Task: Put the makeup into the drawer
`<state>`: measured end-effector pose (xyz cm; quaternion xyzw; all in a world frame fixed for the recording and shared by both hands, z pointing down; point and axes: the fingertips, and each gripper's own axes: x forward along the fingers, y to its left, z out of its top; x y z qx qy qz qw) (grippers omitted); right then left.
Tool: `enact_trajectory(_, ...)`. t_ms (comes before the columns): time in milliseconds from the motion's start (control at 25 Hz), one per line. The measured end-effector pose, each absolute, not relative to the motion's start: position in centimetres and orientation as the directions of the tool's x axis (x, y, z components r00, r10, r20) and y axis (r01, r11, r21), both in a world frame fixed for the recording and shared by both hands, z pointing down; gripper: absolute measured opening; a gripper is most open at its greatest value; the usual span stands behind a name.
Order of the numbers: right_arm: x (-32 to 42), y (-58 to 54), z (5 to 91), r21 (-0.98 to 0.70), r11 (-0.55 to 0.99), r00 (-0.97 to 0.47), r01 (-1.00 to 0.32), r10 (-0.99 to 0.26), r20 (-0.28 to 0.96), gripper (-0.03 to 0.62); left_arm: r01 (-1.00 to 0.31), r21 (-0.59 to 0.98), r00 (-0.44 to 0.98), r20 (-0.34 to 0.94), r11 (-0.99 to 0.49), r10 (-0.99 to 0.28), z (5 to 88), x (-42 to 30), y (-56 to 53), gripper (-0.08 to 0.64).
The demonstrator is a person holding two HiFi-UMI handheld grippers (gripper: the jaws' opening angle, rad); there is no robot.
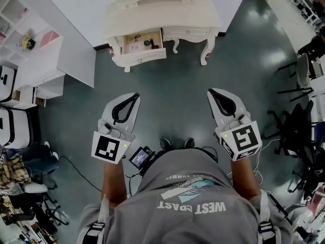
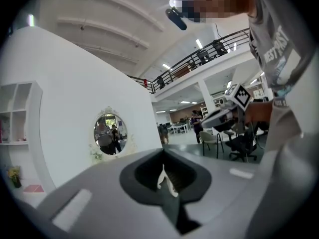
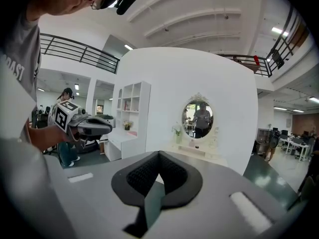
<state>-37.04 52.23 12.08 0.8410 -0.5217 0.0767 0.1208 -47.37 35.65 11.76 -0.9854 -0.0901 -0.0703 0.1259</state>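
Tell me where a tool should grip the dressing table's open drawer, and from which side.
Likely the top edge of the front panel of the drawer, coming from the front: it stands pulled out of the table, open on top, leaving that edge exposed. No knob is discernible.

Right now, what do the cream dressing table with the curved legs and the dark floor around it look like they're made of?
Cream dressing table: probably painted wood, satin finish; its curved legs and the shaped front of its open drawer suggest that.
Dark grey-green floor: likely polished concrete or a resin coating; glossy, with bright light reflections.
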Motion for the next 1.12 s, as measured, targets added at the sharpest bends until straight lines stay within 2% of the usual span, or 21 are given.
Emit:
enact_trajectory(480,-36.7,49.5,13.1,0.066,-0.473,0.473,-0.878,-0.843,0.256,0.002,0.22,-0.209,0.968,0.169,-0.953,0.187,13.2,-48.0,32.4,0.002)
enact_trajectory(800,-30.9,48.4,13.6,0.038,-0.472,0.467,-0.881,-0.851,0.242,0.002,0.193,-0.204,0.968,0.197,-0.96,0.153,14.1,-44.2,31.3,0.002)
enact_trajectory(1120,-22.2,46.0,13.6,0.013,-0.413,0.405,-0.911,-0.887,0.22,0.002,0.131,-0.226,0.976,0.2,-0.965,0.086,13.1,-36.8,30.5,0.002)
